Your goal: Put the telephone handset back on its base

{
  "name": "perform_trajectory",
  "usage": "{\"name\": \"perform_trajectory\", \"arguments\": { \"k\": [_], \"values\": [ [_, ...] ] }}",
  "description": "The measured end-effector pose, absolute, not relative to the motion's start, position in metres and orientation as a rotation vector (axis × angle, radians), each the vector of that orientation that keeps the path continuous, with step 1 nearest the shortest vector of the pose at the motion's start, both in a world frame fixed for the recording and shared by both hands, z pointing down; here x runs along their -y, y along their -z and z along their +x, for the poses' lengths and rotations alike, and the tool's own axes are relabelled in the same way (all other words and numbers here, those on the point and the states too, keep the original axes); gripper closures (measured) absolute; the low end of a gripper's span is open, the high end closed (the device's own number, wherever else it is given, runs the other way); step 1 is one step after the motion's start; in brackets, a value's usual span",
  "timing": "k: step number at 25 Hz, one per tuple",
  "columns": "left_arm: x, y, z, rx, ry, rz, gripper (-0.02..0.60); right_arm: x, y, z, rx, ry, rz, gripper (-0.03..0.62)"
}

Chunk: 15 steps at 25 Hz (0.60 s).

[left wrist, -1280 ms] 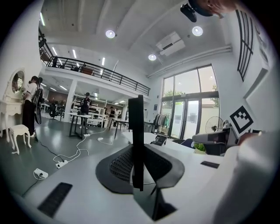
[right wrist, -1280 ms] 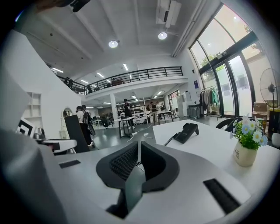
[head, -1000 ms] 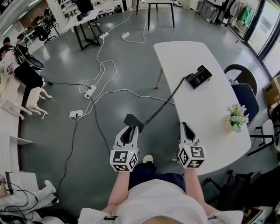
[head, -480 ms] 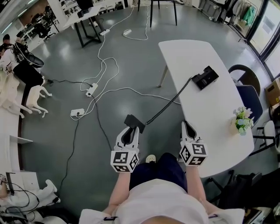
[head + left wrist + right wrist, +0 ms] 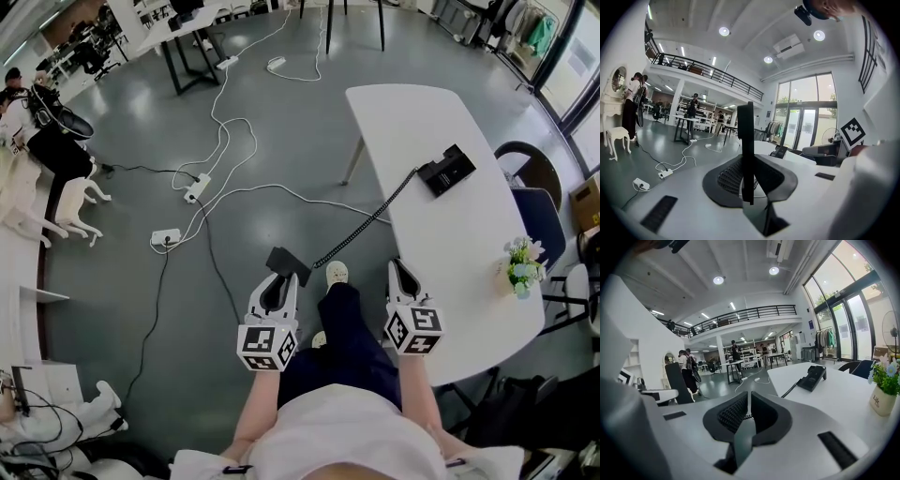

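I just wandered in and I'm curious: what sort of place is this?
Probably a big open-plan office or lab hall: a mezzanine railing runs overhead, tall glass doors fill one wall, and a power strip lies on the wide grey floor.

A white table (image 5: 422, 122) stands on a grey floor (image 5: 112, 272). On the table sits a black phone base (image 5: 446, 170), near the far end. A curly cord (image 5: 398, 190) runs from it over the table's left edge. A small pot of flowers (image 5: 521, 270) stands near the right edge. White cables (image 5: 225, 141) and a plug strip (image 5: 165, 239) lie on the floor.
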State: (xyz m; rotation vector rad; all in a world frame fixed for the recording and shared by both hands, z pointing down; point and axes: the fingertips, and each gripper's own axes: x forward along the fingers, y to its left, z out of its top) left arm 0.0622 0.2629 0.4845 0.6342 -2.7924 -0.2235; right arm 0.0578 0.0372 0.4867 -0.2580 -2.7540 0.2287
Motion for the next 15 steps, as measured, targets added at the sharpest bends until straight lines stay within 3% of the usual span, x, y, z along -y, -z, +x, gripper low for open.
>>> {"name": "perform_trajectory", "arguments": {
  "k": [15],
  "values": [
    [-0.267,-0.482,-0.019,2.814,0.198,0.599,0.503,-0.038,-0.494,-0.029,2.743,-0.231,-0.294,0.548]
  ]
}}
